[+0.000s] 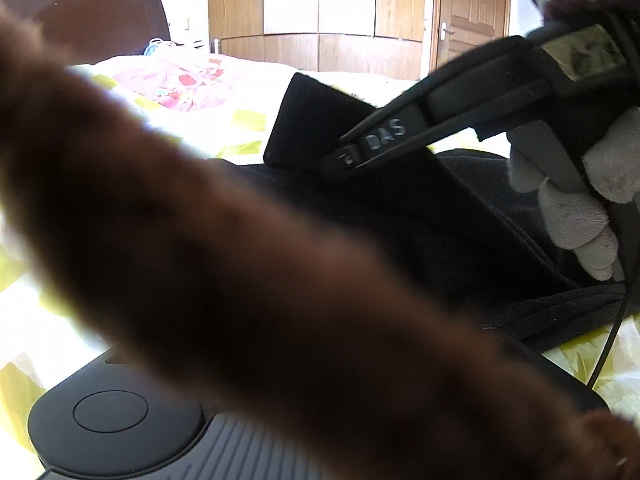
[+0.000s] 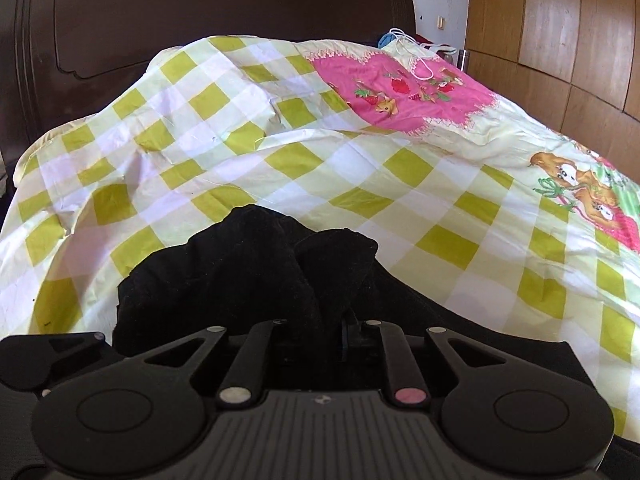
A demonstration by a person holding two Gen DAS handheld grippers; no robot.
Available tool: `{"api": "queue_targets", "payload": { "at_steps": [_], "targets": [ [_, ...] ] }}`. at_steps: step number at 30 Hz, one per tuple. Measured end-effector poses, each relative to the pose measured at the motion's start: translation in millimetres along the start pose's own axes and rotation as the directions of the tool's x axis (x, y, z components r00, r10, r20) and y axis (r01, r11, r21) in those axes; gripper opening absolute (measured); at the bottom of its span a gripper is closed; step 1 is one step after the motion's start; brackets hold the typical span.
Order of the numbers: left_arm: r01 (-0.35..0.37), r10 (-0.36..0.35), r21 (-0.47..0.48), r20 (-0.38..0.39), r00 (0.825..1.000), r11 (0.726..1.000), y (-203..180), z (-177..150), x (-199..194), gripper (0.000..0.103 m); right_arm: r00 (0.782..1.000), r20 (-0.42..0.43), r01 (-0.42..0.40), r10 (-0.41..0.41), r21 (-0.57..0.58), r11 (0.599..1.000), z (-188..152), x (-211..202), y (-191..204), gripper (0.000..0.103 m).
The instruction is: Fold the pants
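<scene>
Black pants (image 2: 248,276) lie bunched on a bed w/ a yellow-green checked sheet (image 2: 360,168), toward its near edge; a raised hump of cloth stands right in front of the right wrist cam.

Right gripper (image 1: 340,156): seen from the left wrist cam, its two black fingers lie close together and pinch a flap of the pants, which sticks up stiffly behind the tips. So clenched on the pants. A hand in a grey-white glove (image 1: 568,208) wraps the handle at the right edge of that view. In the right wrist cam the fingertips are buried in black fabric, only the linkage bars and body show.

Left gripper: its own cam is mostly blocked by a blurry brown fuzzy sleeve (image 1: 240,248) crossing diagonally, only a bit of the black body shows at bottom left. Fingers hidden, can't tell if clenched or released.

Bkgd: dark brown headboard (image 2: 200,12) at the bed's far end, pink cartoon-print panel (image 2: 404,96) on the sheet toward the far right corner, white cord (image 2: 416,56) lying on it, wooden wardrobe (image 1: 340,12) and a door (image 1: 472,12) beyond the bed.
</scene>
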State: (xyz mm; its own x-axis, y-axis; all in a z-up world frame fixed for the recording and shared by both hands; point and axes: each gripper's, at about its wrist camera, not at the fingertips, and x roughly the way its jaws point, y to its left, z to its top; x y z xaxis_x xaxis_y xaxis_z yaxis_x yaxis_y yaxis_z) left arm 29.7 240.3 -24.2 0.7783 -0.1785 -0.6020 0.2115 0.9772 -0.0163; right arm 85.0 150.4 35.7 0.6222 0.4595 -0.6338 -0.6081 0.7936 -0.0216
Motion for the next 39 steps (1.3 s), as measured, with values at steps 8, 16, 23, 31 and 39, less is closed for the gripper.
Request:
{"api": "queue_targets", "payload": {
  "at_steps": [8, 16, 23, 31, 39],
  "targets": [
    [0.017, -0.017, -0.008, 0.025, 1.0, 1.0, 2.1, -10.6, -9.8, 0.061, 0.999, 0.026, 0.044, -0.041, -0.115, 0.992, -0.7, 1.6, 20.1, 0.044],
    [0.03, -0.03, -0.012, 0.034, 0.999, 0.999, 11.7, -11.8, -11.4, 0.061, 0.998, -0.008, 0.057, -0.06, -0.201, 0.978, -3.9, 10.5, 37.4, 0.04],
    [0.037, -0.036, -0.024, 0.031, 0.999, 0.999, 16.4, -13.2, -10.2, 0.061, 0.992, 0.107, 0.068, -0.067, -0.005, 0.998, 27.1, -18.9, 23.9, 0.024],
    [0.028, -0.027, -0.024, 0.027, 0.999, 0.999, 16.7, -11.6, -14.1, 0.062, 0.993, 0.094, -0.068, 0.076, -0.083, 0.994, 41.7, 10.1, 59.5, 0.024],
    [0.012, -0.012, -0.025, 0.009, 1.0, 1.0, 14.2, -11.2, -14.2, 0.061, 0.985, 0.096, -0.148, 0.146, 0.02, 0.989, 29.1, 15.3, 52.2, 0.024]
  ]
}}
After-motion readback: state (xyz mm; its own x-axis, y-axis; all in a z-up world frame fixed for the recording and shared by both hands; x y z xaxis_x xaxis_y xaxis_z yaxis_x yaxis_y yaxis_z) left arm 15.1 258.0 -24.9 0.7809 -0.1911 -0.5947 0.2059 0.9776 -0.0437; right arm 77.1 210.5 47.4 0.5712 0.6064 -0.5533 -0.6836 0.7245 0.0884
